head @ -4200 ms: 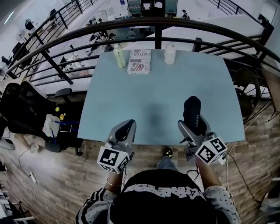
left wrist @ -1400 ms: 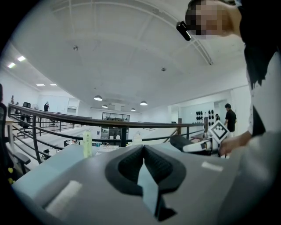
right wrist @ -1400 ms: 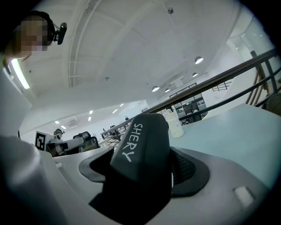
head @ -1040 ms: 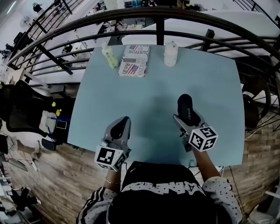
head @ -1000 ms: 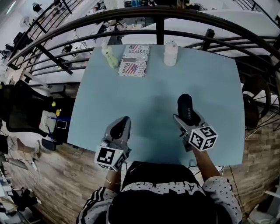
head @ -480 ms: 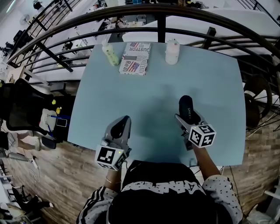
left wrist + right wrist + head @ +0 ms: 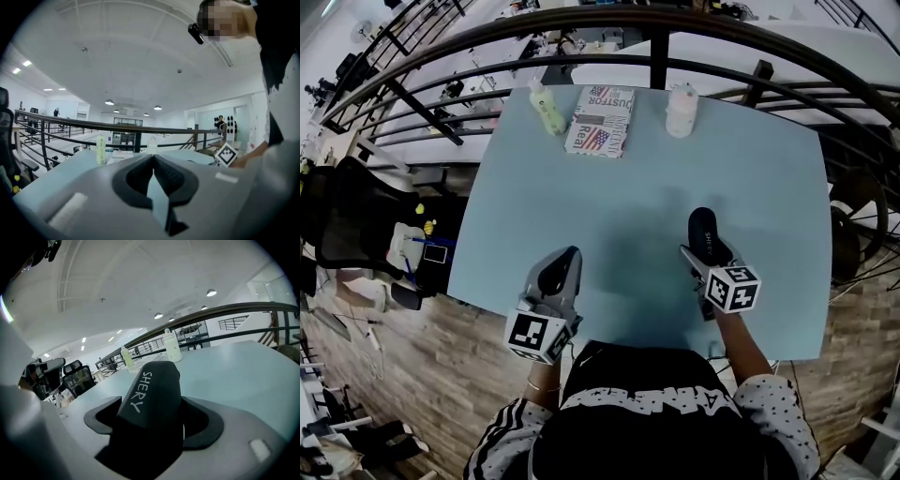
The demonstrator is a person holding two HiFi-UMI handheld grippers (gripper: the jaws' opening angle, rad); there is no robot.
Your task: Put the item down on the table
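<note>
Black case, clamped in right gripper

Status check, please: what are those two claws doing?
Left gripper shut, empty. Right gripper shut on black SHERY case, over the table. Green bottle, white bottle, printed box stand at its far edge.

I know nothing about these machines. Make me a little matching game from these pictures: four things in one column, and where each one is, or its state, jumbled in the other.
Things:
1. black case
2. pale green bottle
3. white bottle
4. left gripper

Places or states:
A. shut, with nothing between its jaws
B. at the table's far edge, right of the printed box
C. clamped in the right gripper
D. at the table's far edge, left of the printed box

Pairs: 1-C, 2-D, 3-B, 4-A.
</note>
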